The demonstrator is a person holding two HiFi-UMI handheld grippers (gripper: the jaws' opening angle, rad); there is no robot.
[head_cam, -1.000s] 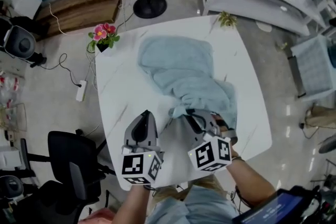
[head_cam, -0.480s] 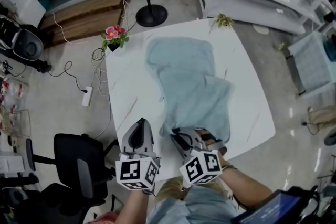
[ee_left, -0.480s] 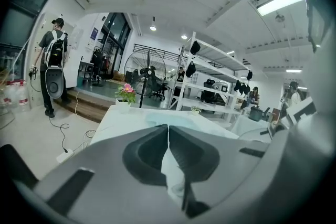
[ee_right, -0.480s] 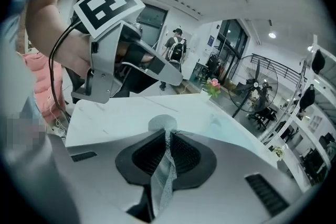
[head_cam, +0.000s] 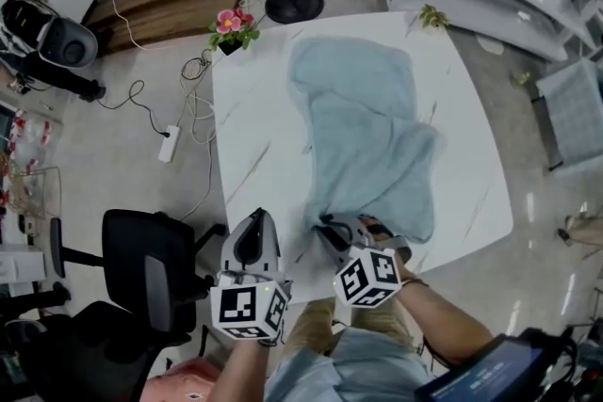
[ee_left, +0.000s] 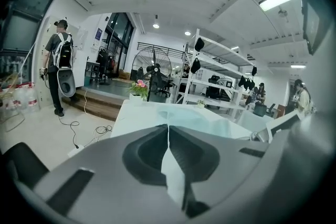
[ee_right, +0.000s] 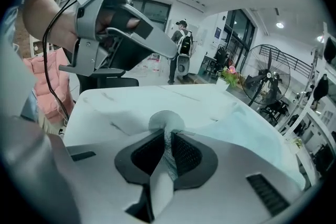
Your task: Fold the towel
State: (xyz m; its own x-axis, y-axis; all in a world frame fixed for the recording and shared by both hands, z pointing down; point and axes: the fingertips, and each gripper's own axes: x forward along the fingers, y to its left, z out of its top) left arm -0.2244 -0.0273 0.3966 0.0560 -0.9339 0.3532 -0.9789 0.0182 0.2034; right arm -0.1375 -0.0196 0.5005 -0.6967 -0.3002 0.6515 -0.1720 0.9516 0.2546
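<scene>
Lower centre, your right gripper [head_cam: 327,227] pinches the pale towel's [head_cam: 363,132] near corner, jaws just easing apart, likely to lay it flat. The towel sprawls up the white table [head_cam: 250,155]; your left gripper [head_cam: 252,223] waits pressed together, empty.

The pale blue towel [head_cam: 363,127] lies rumpled on the white table [head_cam: 254,136] — not flat, with one layer lapping over another toward the right. Its far end spreads wide, and its near end narrows to a tight, bunched corner by the table's near edge.
</scene>
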